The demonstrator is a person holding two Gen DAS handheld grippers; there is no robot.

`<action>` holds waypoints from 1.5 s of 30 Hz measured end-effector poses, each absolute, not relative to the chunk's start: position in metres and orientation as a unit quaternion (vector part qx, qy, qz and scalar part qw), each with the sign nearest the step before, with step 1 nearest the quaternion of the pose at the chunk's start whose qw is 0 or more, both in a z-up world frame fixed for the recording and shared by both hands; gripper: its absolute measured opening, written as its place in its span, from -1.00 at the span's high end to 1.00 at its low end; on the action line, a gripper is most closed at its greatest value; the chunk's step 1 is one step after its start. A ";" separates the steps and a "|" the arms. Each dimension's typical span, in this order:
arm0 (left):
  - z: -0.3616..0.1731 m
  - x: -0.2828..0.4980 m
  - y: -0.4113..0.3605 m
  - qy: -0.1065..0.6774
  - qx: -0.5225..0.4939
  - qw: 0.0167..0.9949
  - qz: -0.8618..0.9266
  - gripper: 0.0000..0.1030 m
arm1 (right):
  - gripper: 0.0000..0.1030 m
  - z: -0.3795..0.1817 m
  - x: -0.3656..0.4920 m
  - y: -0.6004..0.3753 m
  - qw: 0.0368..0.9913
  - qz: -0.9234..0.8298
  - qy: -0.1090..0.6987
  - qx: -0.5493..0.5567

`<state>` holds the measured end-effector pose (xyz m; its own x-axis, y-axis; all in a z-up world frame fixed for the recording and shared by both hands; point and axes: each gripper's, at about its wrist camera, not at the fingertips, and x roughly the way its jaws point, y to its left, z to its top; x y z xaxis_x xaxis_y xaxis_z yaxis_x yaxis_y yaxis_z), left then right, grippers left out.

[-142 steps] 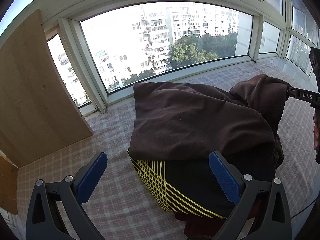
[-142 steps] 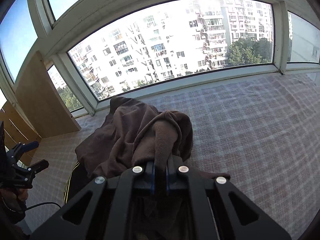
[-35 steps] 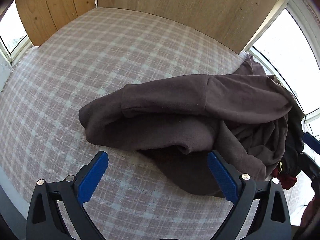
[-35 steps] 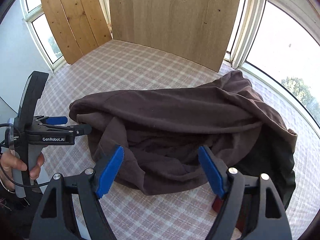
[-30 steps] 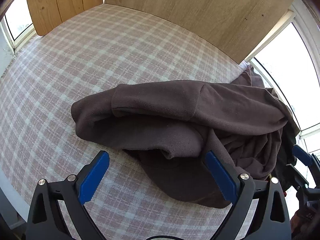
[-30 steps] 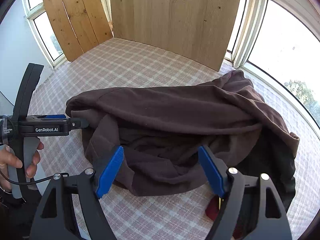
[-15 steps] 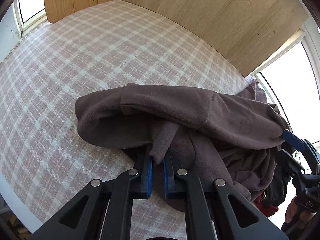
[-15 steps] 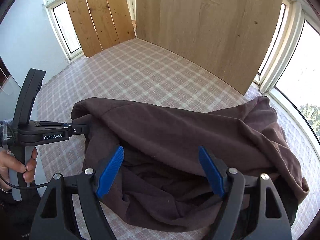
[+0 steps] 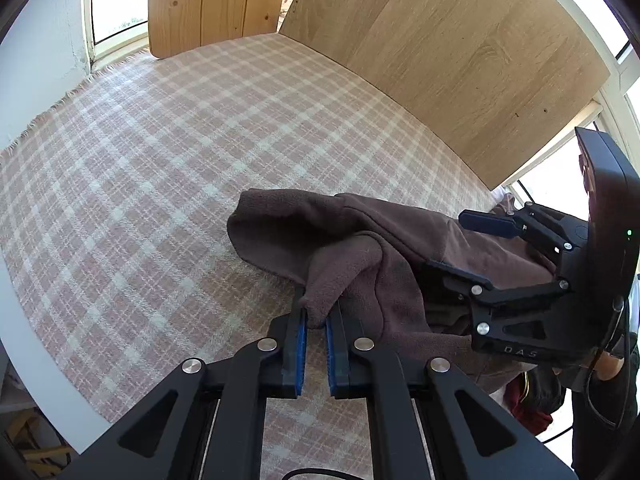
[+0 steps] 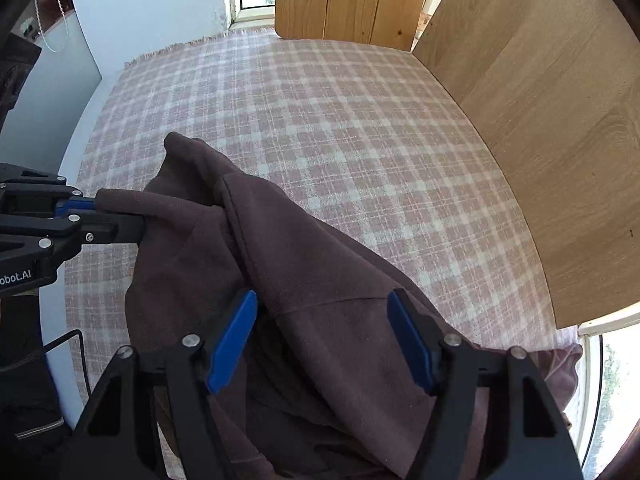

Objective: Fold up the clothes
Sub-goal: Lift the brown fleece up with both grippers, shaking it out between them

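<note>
A brown fleece garment lies bunched on the pink checked cloth. My left gripper is shut on a fold of its near edge, and the fabric rises between the blue pads. In the right wrist view the same left gripper pinches the garment from the left. My right gripper is open, its blue pads straddling a ridge of the fleece. From the left wrist view the right gripper hovers open over the garment's right part.
Wooden boards stand along the far side, with more planks at the back corner. A white wall and the cloth's fringed edge lie to the left. A dark red item peeks out under the fleece. A hand holds the right gripper.
My left gripper, shut on the fleece edge half a second ago, has lifted and pulled the fold toward me. The right gripper has moved in low over the garment and stays open.
</note>
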<state>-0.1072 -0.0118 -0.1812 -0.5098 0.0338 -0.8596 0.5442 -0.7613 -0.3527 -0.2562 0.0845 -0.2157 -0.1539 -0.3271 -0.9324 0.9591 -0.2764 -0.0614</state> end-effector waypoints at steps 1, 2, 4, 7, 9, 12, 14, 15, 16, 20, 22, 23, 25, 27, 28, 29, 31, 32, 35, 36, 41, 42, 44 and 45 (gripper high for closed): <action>-0.183 -0.106 -0.014 0.310 0.469 0.157 -0.812 0.86 | 0.58 -0.218 -0.264 0.086 0.481 -0.667 0.341 0.456; -0.184 -0.104 -0.015 0.311 0.469 0.157 -0.812 0.86 | 0.67 -0.219 -0.271 0.088 0.480 -0.667 0.318 0.473; -0.185 -0.101 -0.017 0.313 0.468 0.157 -0.812 0.87 | 0.82 -0.220 -0.281 0.093 0.481 -0.667 0.287 0.490; -0.185 -0.097 -0.023 0.315 0.465 0.157 -0.812 0.87 | 0.85 -0.210 -0.292 0.102 0.472 -0.690 0.256 0.485; -0.181 -0.095 -0.027 0.312 0.459 0.160 -0.816 0.87 | 0.85 -0.194 -0.298 0.110 0.468 -0.708 0.237 0.472; -0.165 -0.095 -0.036 0.299 0.443 0.160 -0.830 0.87 | 0.85 -0.149 -0.302 0.127 0.456 -0.743 0.212 0.441; -0.146 -0.097 -0.044 0.288 0.425 0.153 -0.844 0.87 | 0.85 -0.113 -0.301 0.140 0.447 -0.766 0.196 0.417; -0.134 -0.100 -0.047 0.282 0.413 0.146 -0.853 0.87 | 0.86 -0.095 -0.300 0.146 0.442 -0.778 0.189 0.405; -0.120 -0.103 -0.050 0.273 0.401 0.140 -0.863 0.87 | 0.86 -0.077 -0.300 0.153 0.437 -0.788 0.181 0.393; -0.048 -0.119 -0.053 0.219 0.347 0.101 -0.906 0.87 | 0.86 -0.005 -0.298 0.178 0.416 -0.829 0.149 0.343; -0.005 -0.126 -0.052 0.187 0.317 0.082 -0.926 0.88 | 0.86 0.034 -0.288 0.191 0.397 -0.851 0.142 0.313; 0.017 -0.130 -0.051 0.172 0.301 0.073 -0.935 0.88 | 0.86 0.054 -0.282 0.196 0.388 -0.860 0.141 0.299; 0.060 -0.135 -0.049 0.140 0.267 0.055 -0.952 0.88 | 0.86 0.093 -0.269 0.208 0.369 -0.877 0.137 0.275; 0.103 -0.137 -0.050 0.111 0.230 0.036 -0.966 0.88 | 0.86 0.129 -0.254 0.218 0.351 -0.892 0.131 0.252; 0.123 -0.134 -0.051 0.100 0.213 0.025 -0.971 0.88 | 0.86 0.145 -0.244 0.222 0.342 -0.900 0.126 0.239; 0.142 -0.130 -0.052 0.091 0.197 0.015 -0.976 0.88 | 0.86 0.162 -0.232 0.225 0.333 -0.907 0.121 0.226; 0.179 -0.117 -0.055 0.069 0.167 -0.005 -0.984 0.88 | 0.86 0.193 -0.207 0.231 0.318 -0.920 0.111 0.201; 0.195 -0.110 -0.057 0.060 0.152 -0.015 -0.986 0.88 | 0.86 0.206 -0.194 0.231 0.312 -0.925 0.108 0.188; 0.235 -0.088 -0.070 0.037 0.121 -0.039 -0.991 0.88 | 0.86 0.238 -0.157 0.226 0.300 -0.934 0.102 0.164; 0.245 -0.082 -0.074 0.026 0.118 -0.047 -0.992 0.88 | 0.86 0.246 -0.147 0.224 0.299 -0.936 0.095 0.161; 0.254 -0.093 -0.088 -0.029 0.167 -0.094 -0.981 0.87 | 0.86 0.234 -0.126 0.215 0.275 -0.941 0.076 0.182; 0.241 -0.104 -0.086 -0.036 0.194 -0.107 -0.975 0.87 | 0.86 0.216 -0.132 0.215 0.269 -0.939 0.067 0.203; 0.201 -0.131 -0.081 -0.051 0.257 -0.136 -0.956 0.87 | 0.86 0.173 -0.149 0.216 0.256 -0.932 0.042 0.254; 0.173 -0.147 -0.078 -0.053 0.291 -0.150 -0.943 0.87 | 0.86 0.148 -0.159 0.218 0.250 -0.926 0.027 0.281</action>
<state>-0.1466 -0.0776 0.1726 -0.7854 0.2517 -0.5654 -0.3140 -0.9493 0.0136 -0.1589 0.2184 0.1479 -0.7161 -0.4485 -0.5349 0.4791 -0.8731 0.0906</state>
